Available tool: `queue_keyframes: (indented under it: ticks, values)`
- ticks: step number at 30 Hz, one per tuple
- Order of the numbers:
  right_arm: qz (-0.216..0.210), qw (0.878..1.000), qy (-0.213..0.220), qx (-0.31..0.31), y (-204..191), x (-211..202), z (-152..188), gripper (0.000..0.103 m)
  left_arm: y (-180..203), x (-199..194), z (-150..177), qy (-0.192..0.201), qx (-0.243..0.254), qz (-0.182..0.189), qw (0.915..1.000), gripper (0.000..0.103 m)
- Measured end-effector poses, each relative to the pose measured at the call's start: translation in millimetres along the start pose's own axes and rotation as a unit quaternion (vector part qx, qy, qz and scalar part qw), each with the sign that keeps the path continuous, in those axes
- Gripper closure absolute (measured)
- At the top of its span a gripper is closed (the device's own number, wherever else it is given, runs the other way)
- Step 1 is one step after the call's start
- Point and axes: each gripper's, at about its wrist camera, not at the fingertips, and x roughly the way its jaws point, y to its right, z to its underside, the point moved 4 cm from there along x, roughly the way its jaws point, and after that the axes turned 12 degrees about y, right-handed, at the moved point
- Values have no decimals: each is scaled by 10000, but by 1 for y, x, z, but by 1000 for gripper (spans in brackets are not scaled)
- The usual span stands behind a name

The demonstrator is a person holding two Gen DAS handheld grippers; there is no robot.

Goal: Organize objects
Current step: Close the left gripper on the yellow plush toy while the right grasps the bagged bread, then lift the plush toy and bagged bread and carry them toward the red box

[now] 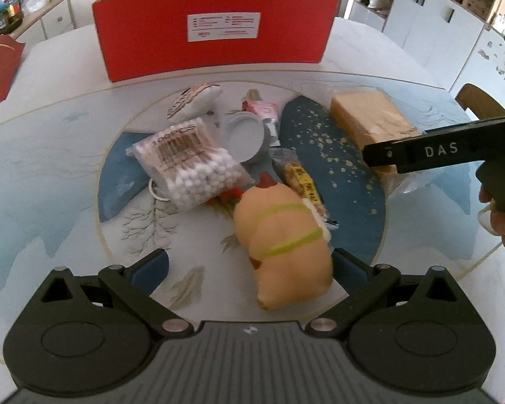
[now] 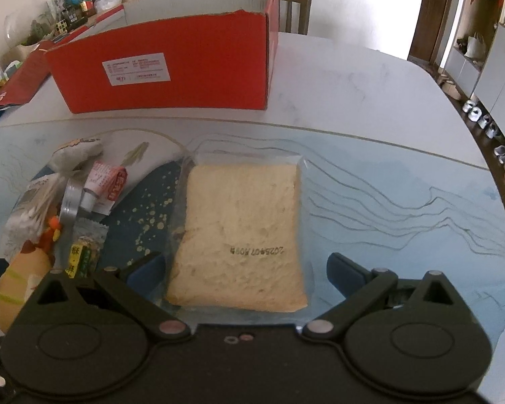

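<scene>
bagged bread slice (image 2: 242, 235) lies flat near upright red box (image 2: 171, 64).

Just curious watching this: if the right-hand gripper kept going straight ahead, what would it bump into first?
Most likely the bagged slice of bread, already lying between the right gripper's open fingers; the red box stands further behind.

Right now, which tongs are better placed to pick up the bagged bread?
The right tongs: they are open with the bagged bread between their fingers. The left tongs are open around the plush toy.
</scene>
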Motion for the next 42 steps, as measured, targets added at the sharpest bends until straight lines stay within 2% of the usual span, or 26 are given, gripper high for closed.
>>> queue_keyframes:
  ticks: [3, 5, 7, 8, 10, 12, 14, 19, 29, 38, 42]
  values:
    - [-7, 10000, -3, 99, 1, 0, 3, 1, -4, -3, 1, 33, -115, 31, 9999, 3]
    - [2, 10000, 11, 60, 0, 0, 4, 1, -5, -5, 1, 74, -127, 83, 9999, 7]
    - [-12, 10000, 15, 34, -1, -1, 3, 4, -4, -8, 1, 110, -87, 128, 9998, 21]
    - [-28, 10000, 18, 19, -2, -2, 3, 7, -3, -9, 0, 126, -62, 161, 9998, 26]
    - [-58, 10000, 14, -24, -5, -3, 2, 13, -1, -11, -1, 129, -47, 253, 9996, 42]
    - [-49, 10000, 5, -55, -7, -5, 1, 21, 0, -12, -1, 120, -86, 345, 9993, 49]
    - [-33, 10000, 23, -38, -8, -8, 0, 23, 2, -13, -1, 114, -93, 405, 9991, 56]
    - [48, 10000, 15, -28, -10, -17, 0, 25, 5, -15, -2, 126, -47, 480, 9988, 59]
    - [-317, 9994, 123, 84, -25, -61, -1, 25, 3, -30, -9, 186, -226, 663, 9974, 59]
    - [-494, 9980, 347, 172, -38, -98, -13, 25, -1, -58, -28, 414, -399, 823, 9949, 62]
    - [-397, 9983, 433, 64, -40, -104, -14, 25, 0, -60, -33, 399, -145, 806, 9958, 62]
